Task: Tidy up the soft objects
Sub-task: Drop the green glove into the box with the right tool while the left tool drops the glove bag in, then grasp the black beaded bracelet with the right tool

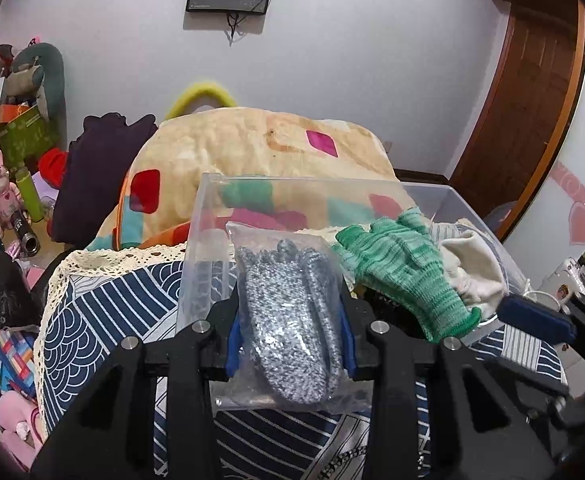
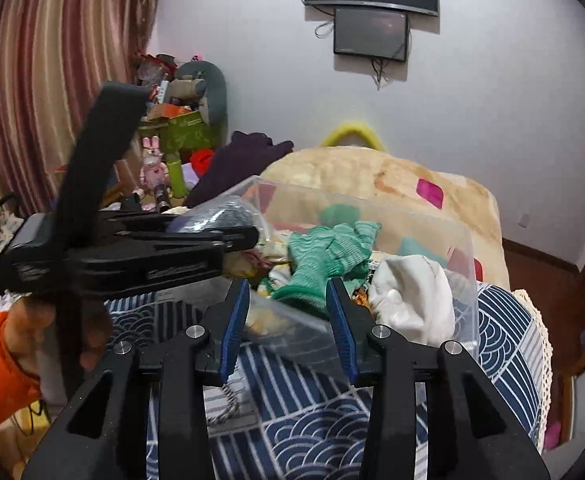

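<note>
My left gripper (image 1: 290,320) is shut on a clear bag of grey speckled gloves (image 1: 292,320) and holds it over the near left corner of a clear plastic bin (image 1: 196,240). A green knit glove (image 1: 404,268) lies in the bin with its cuff over the near rim, beside a cream cloth (image 1: 472,268). My right gripper (image 2: 288,320) is open at the bin's near wall (image 2: 292,332), its jaws on either side of the green glove's cuff (image 2: 304,296) without closing on it. The left gripper (image 2: 228,240) with the bag shows at the left in the right wrist view.
The bin stands on a blue and white patterned cloth (image 1: 108,316) with a lace edge. A rolled beige blanket (image 1: 252,148) with coloured patches lies behind it. Dark clothes (image 1: 92,172), toys and boxes (image 1: 16,136) crowd the left. A wooden door (image 1: 532,92) is at the right.
</note>
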